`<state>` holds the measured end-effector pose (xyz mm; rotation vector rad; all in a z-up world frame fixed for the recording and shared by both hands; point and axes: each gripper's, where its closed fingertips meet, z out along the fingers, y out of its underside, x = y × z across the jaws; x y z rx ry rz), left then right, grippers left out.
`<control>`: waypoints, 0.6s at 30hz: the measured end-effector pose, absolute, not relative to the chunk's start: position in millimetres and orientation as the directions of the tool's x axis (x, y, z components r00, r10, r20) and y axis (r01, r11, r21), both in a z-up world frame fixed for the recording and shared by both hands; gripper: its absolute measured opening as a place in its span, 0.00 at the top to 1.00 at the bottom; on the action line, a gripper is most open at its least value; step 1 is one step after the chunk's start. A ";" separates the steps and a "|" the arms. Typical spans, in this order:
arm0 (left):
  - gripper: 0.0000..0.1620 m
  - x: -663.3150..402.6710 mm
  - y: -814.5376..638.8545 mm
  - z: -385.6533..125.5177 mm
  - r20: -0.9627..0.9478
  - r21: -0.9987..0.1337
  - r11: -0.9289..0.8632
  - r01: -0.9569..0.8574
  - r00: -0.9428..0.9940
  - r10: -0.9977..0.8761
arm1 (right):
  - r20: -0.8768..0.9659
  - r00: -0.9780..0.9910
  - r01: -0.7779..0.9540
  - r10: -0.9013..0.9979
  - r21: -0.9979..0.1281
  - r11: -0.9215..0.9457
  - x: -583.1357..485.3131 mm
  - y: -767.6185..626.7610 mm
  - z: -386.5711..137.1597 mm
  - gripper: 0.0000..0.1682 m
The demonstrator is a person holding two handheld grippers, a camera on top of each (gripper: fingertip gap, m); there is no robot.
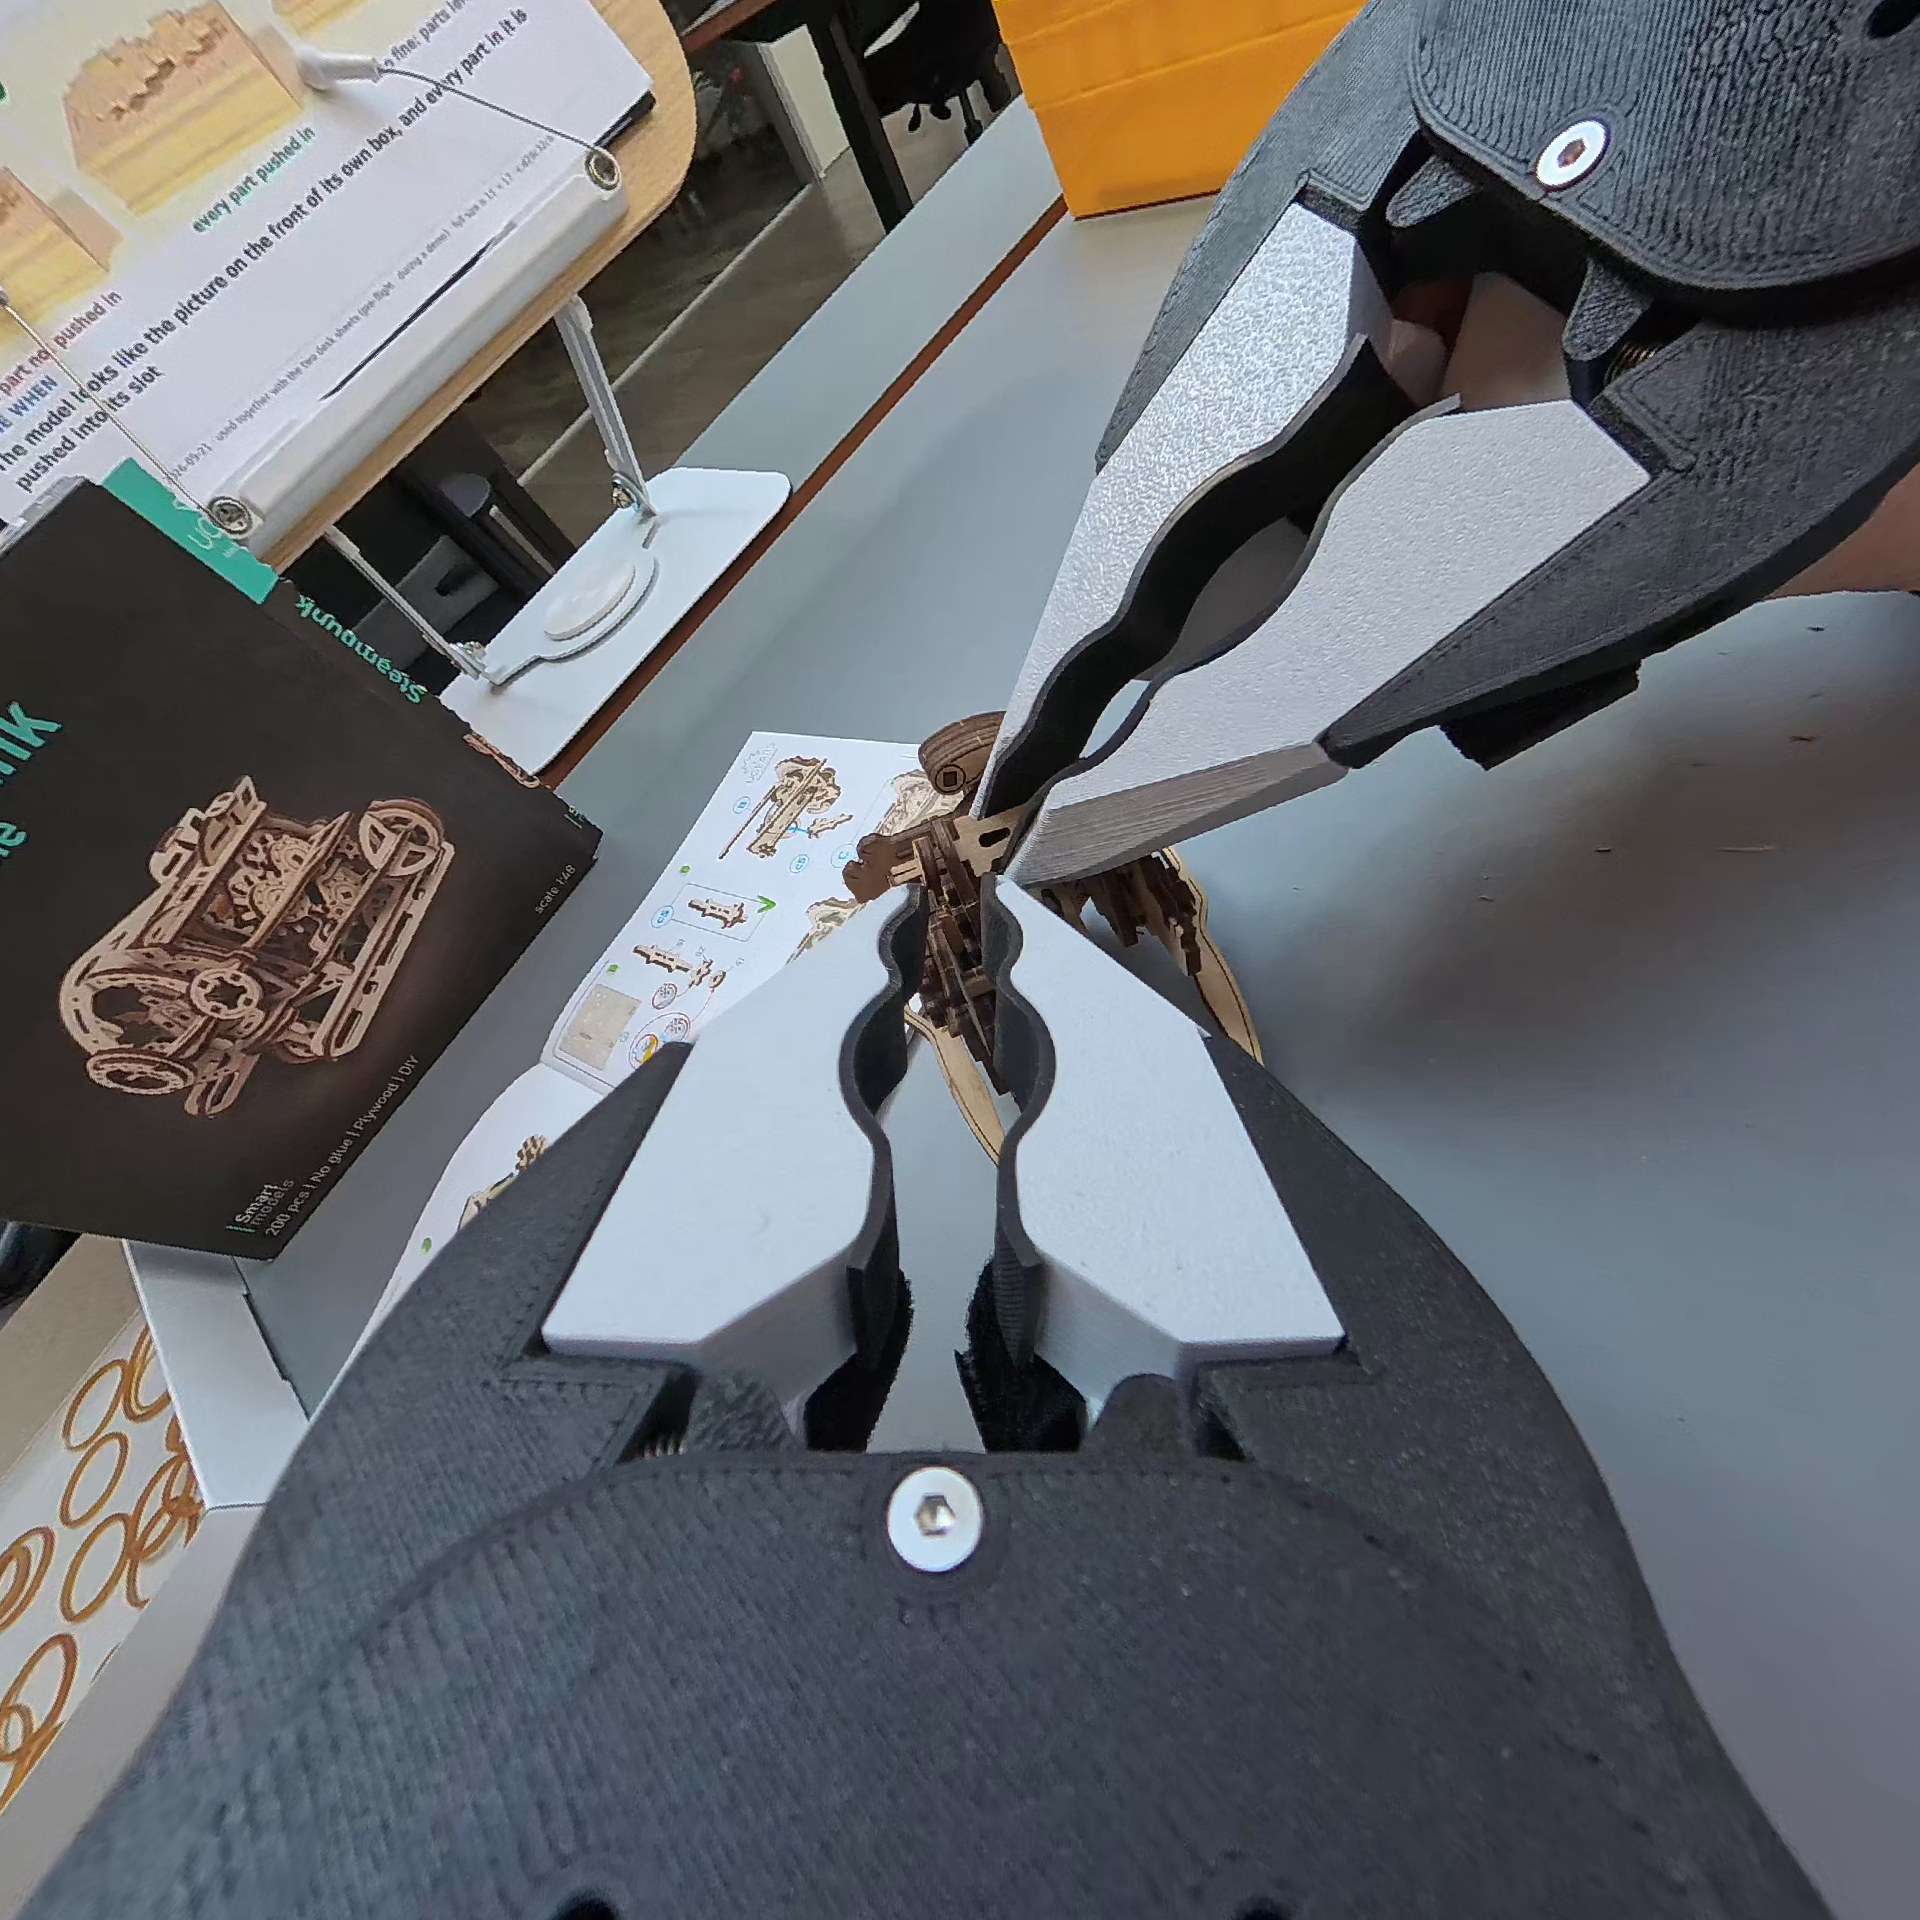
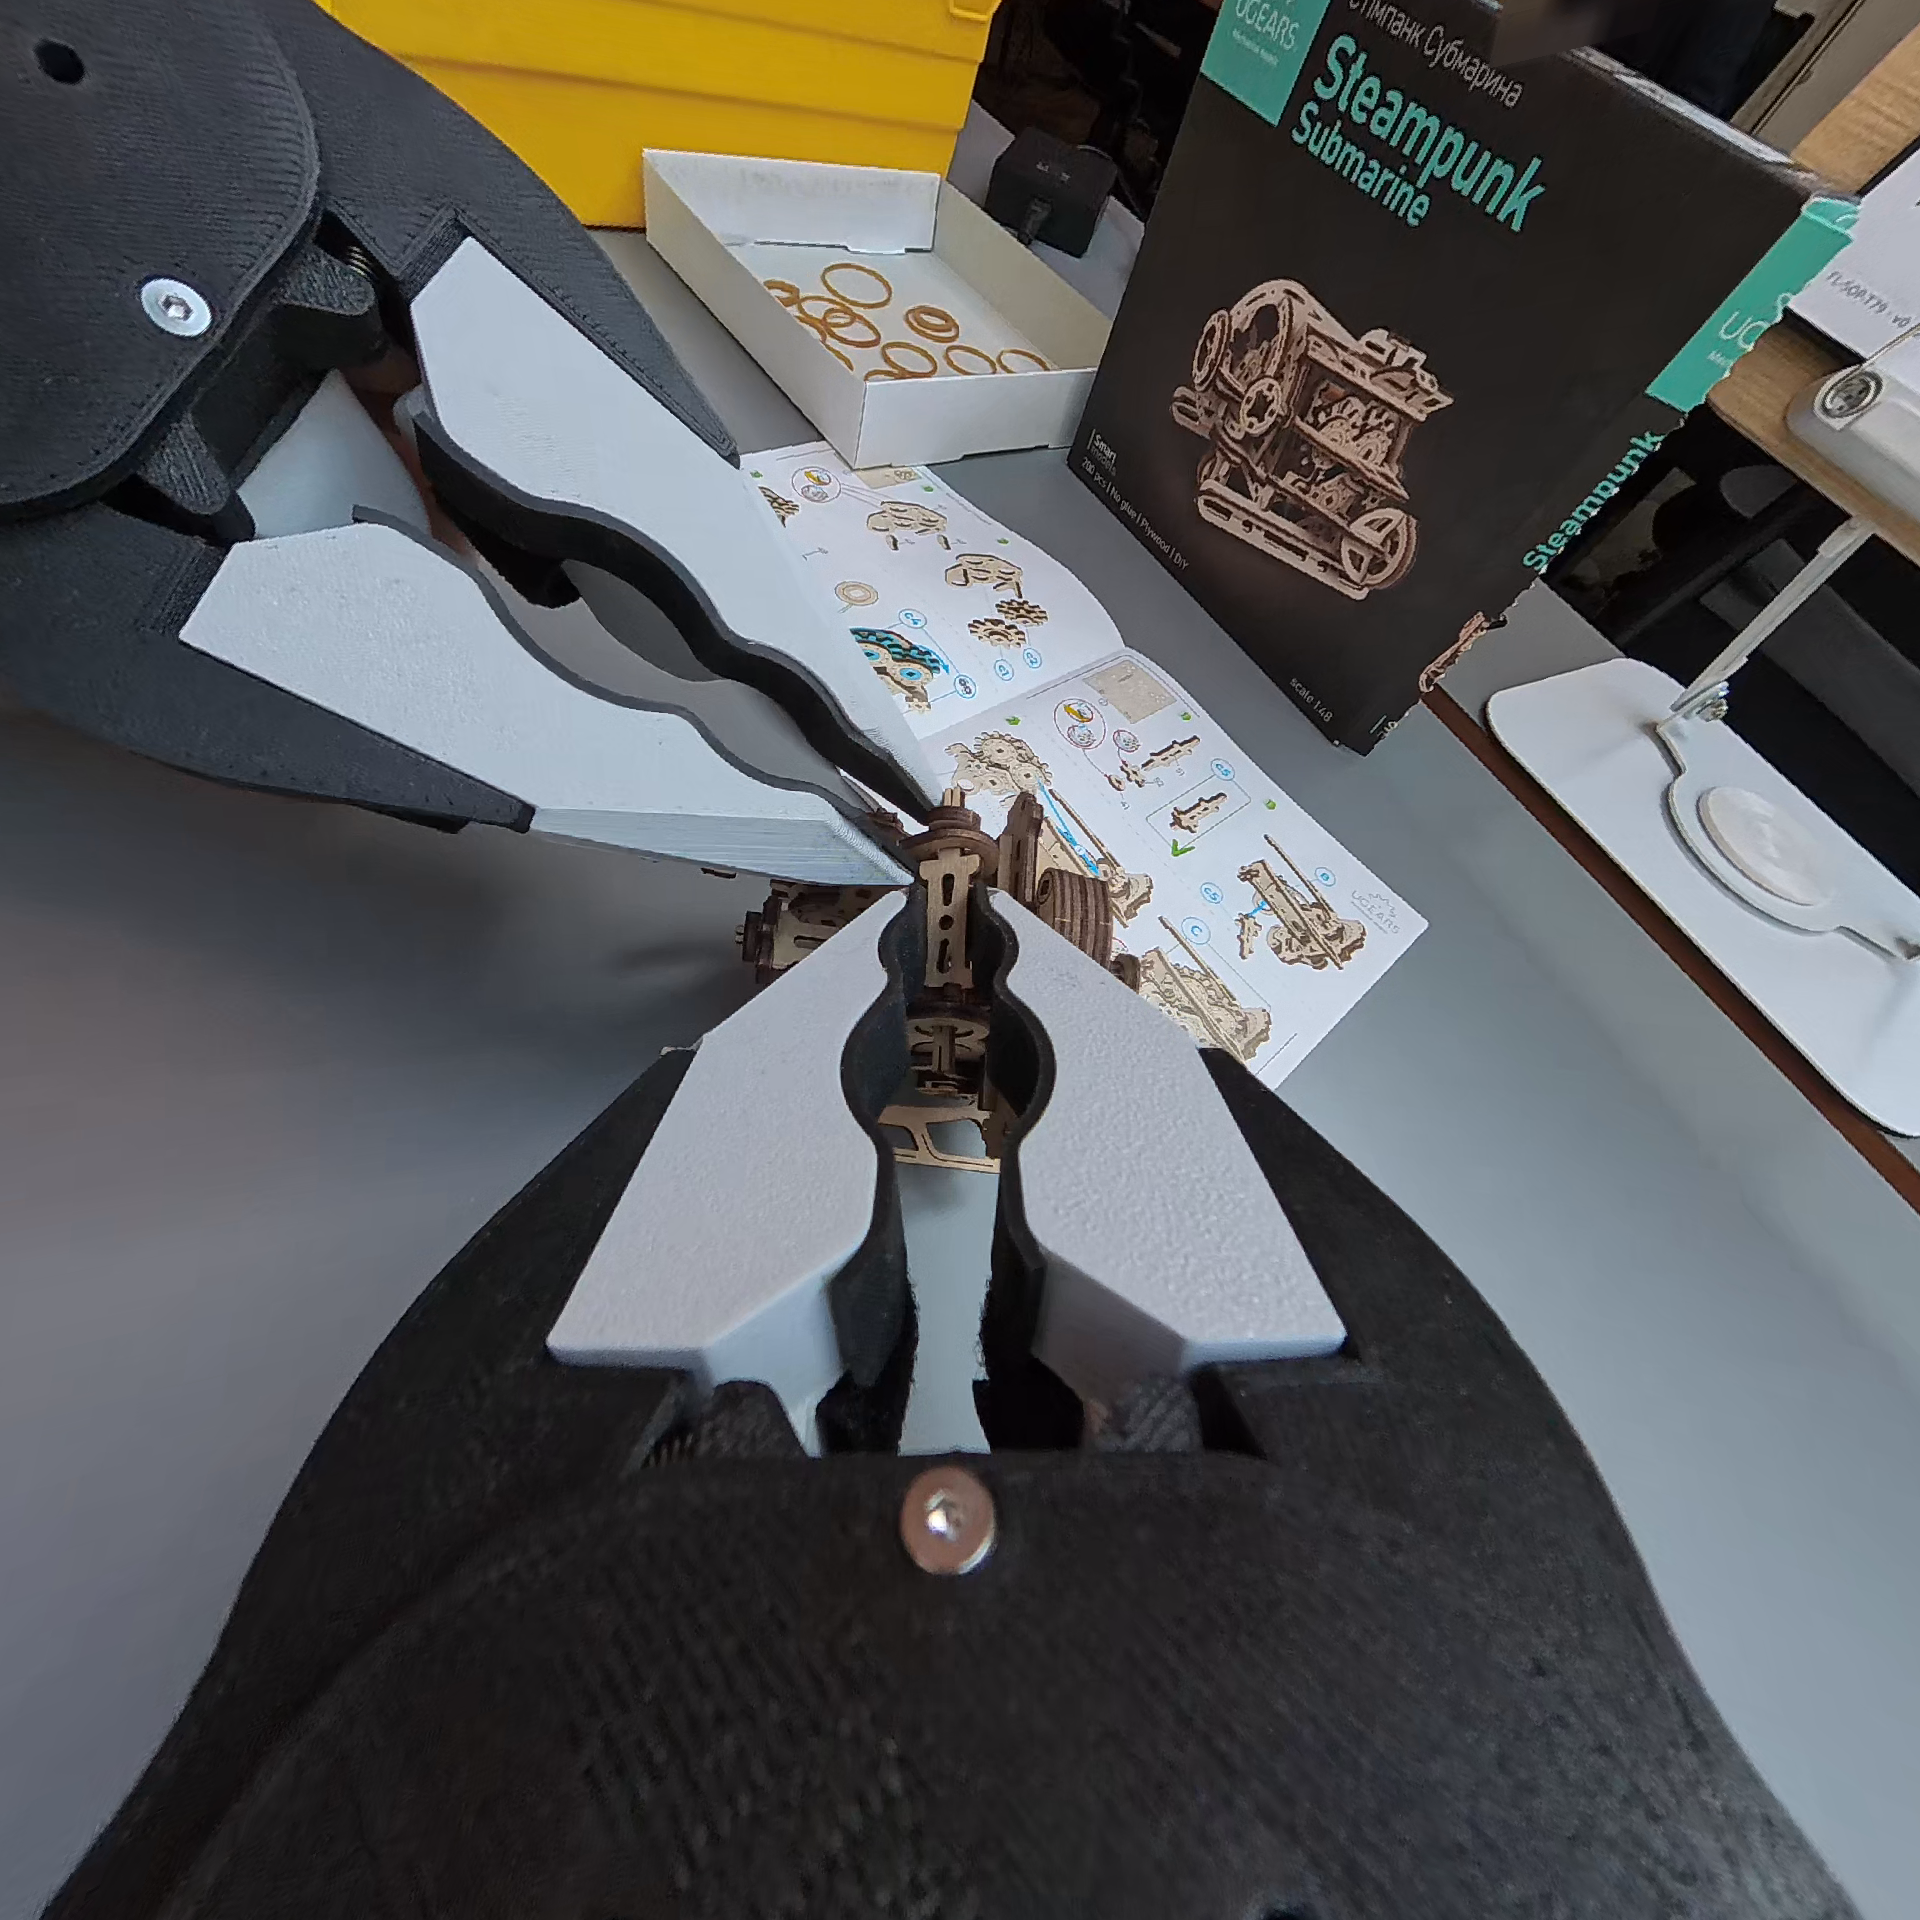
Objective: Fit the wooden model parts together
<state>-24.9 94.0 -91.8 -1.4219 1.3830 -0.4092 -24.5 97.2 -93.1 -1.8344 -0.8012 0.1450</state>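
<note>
My left gripper [image 1: 954, 899] is shut on a dark wooden gear sub-assembly [image 1: 951, 961] and holds it just above the grey table. My right gripper [image 2: 951, 906] is shut on a light wooden axle piece [image 2: 948, 920]. The axle's end meets the dark stacked discs [image 2: 951, 831] held at the left gripper's tips [image 2: 902, 826]. In the left wrist view the right gripper [image 1: 1006, 826] comes in from the upper right, pinching the light piece [image 1: 977, 836] against the sub-assembly. More of the wooden model [image 1: 1148, 899] lies behind and below, partly hidden by the fingers.
An instruction sheet [image 2: 1091, 675] lies under the parts. The dark model box [image 2: 1351, 364] stands behind it. There is a white tray of rings [image 2: 894, 312], yellow bins [image 2: 675, 83] and a white stand base [image 2: 1714, 831] at the right. The table edge [image 2: 1662, 935] runs nearby. The grippers are tip to tip, or close to it.
</note>
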 end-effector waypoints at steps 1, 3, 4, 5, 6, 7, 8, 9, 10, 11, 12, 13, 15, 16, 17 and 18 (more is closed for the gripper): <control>0.96 -25.1 93.9 -92.6 -0.392 -0.835 0.218 -0.505 0.270 -0.879 | 0.274 0.763 0.460 0.585 -0.866 -0.195 -24.6 97.1 -93.8 0.97; 0.96 -25.5 93.4 -94.1 -0.359 -0.847 0.192 -0.496 0.267 -0.894 | 0.286 0.757 0.473 0.587 -0.860 -0.191 -24.9 96.6 -95.0 0.97; 0.96 -25.8 93.1 -94.5 -0.350 -0.850 0.186 -0.493 0.265 -0.898 | 0.286 0.756 0.473 0.588 -0.860 -0.190 -25.2 96.2 -95.2 0.97; 0.96 -26.1 92.8 -94.7 -0.348 -0.851 0.185 -0.491 0.264 -0.899 | 0.287 0.755 0.474 0.590 -0.860 -0.189 -25.6 96.1 -95.5 0.97; 0.96 -26.2 92.6 -94.9 -0.352 -0.849 0.189 -0.493 0.264 -0.898 | 0.285 0.755 0.474 0.591 -0.860 -0.189 -25.8 95.9 -95.7 0.97; 0.96 -26.3 92.6 -95.2 -0.361 -0.846 0.195 -0.497 0.264 -0.894 | 0.282 0.756 0.471 0.590 -0.862 -0.191 -25.9 95.9 -95.7 0.97; 0.97 -26.3 92.5 -95.6 -0.371 -0.841 0.201 -0.502 0.264 -0.891 | 0.279 0.757 0.469 0.591 -0.861 -0.194 -25.9 95.8 -96.0 0.97; 0.97 -26.2 92.4 -96.3 -0.377 -0.837 0.204 -0.507 0.266 -0.887 | 0.276 0.759 0.468 0.590 -0.861 -0.198 -25.8 95.9 -96.5 0.97; 0.97 -25.9 92.3 -97.4 -0.382 -0.834 0.204 -0.513 0.268 -0.885 | 0.271 0.761 0.465 0.590 -0.861 -0.204 -25.7 95.9 -97.2 0.97; 0.97 -25.7 92.0 -98.2 -0.388 -0.830 0.208 -0.518 0.268 -0.882 | 0.267 0.762 0.464 0.590 -0.861 -0.209 -25.6 95.8 -98.0 0.97; 0.97 -25.5 91.8 -98.7 -0.393 -0.827 0.211 -0.521 0.268 -0.879 | 0.269 0.762 0.464 0.588 -0.861 -0.208 -25.5 95.8 -98.4 0.97; 0.97 -25.3 91.4 -99.1 -0.393 -0.827 0.210 -0.522 0.269 -0.879 | 0.272 0.762 0.465 0.587 -0.861 -0.205 -25.6 95.7 -98.3 0.97; 0.97 -25.5 91.2 -99.3 -0.391 -0.826 0.206 -0.525 0.270 -0.880 | 0.273 0.761 0.466 0.588 -0.861 -0.203 -25.9 95.5 -98.5 0.97; 0.97 -25.6 91.2 -99.2 -0.391 -0.826 0.206 -0.524 0.269 -0.880 | 0.272 0.761 0.464 0.589 -0.862 -0.203 -26.0 95.6 -98.5 0.97; 0.98 -25.5 91.2 -99.2 -0.390 -0.828 0.206 -0.522 0.271 -0.880 | 0.269 0.762 0.462 0.589 -0.863 -0.204 -26.0 95.7 -98.5 0.97; 0.97 -25.4 91.3 -99.4 -0.392 -0.827 0.207 -0.523 0.271 -0.879 | 0.268 0.762 0.462 0.590 -0.863 -0.205 -26.0 95.8 -98.6 0.97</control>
